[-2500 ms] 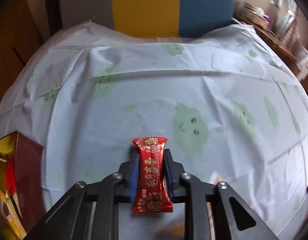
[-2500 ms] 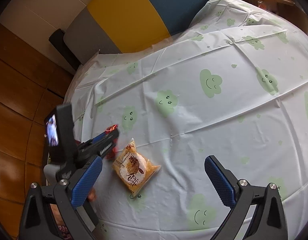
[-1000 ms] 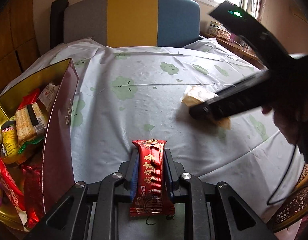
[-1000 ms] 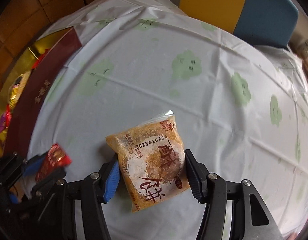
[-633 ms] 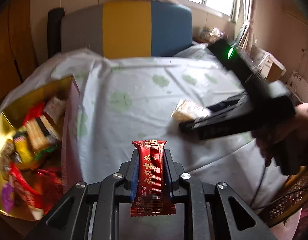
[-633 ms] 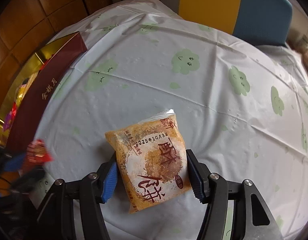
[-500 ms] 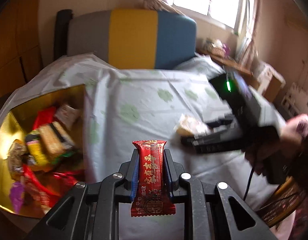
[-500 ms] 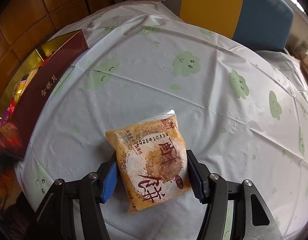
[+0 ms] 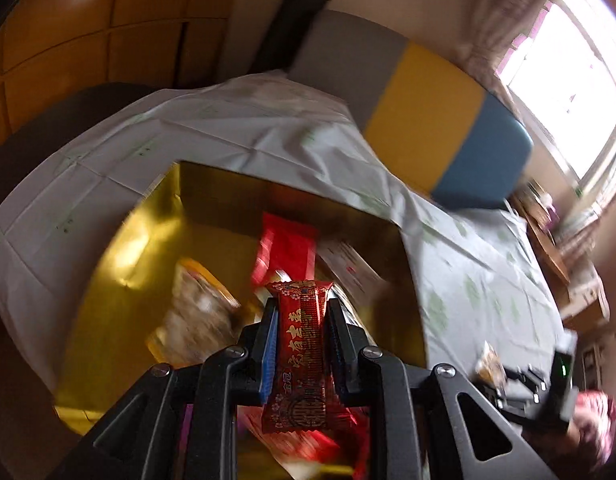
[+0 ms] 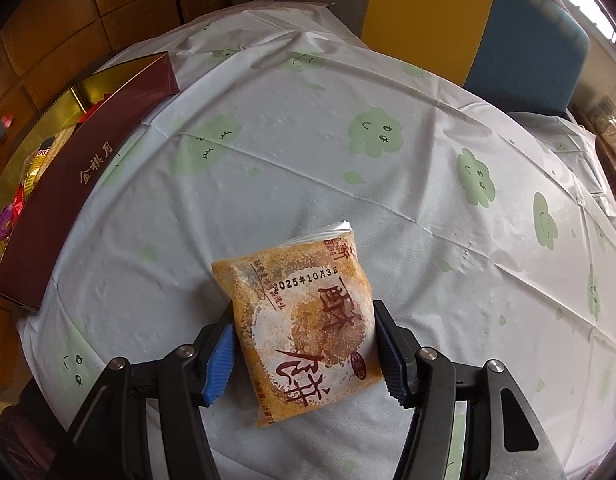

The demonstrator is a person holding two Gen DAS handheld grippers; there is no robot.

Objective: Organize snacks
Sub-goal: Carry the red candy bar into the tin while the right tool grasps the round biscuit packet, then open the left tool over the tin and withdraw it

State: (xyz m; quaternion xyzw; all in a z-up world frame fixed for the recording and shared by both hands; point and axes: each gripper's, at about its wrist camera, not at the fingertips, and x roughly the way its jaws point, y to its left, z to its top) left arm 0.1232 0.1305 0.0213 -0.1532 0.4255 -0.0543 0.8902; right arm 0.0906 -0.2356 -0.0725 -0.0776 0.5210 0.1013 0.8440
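My left gripper (image 9: 302, 308) is shut on a red snack bar (image 9: 302, 344) with gold print, which stands upright between the blue pads. It hangs above the open gold box (image 9: 120, 264), where several wrapped snacks lie, blurred. My right gripper (image 10: 303, 312) is shut on an orange pastry packet (image 10: 308, 292) low over the cloud-print tablecloth (image 10: 388, 208). Both pads press the packet's sides. In the right wrist view the box's maroon wall (image 10: 80, 184) runs along the table's left edge. The left wrist view shows the right gripper (image 9: 520, 384) small at the lower right.
A chair with a grey, yellow and blue back (image 10: 428, 12) stands behind the table. A wooden shelf with clutter (image 9: 548, 240) and a bright window (image 9: 568, 68) lie to the right. A person's hand (image 9: 592, 420) holds the right gripper. Wooden wall panels are at the left.
My left gripper has swung left and up with the red bar, from over the tablecloth to above the open gold box, and has rolled. The right gripper has kept still on the packet.
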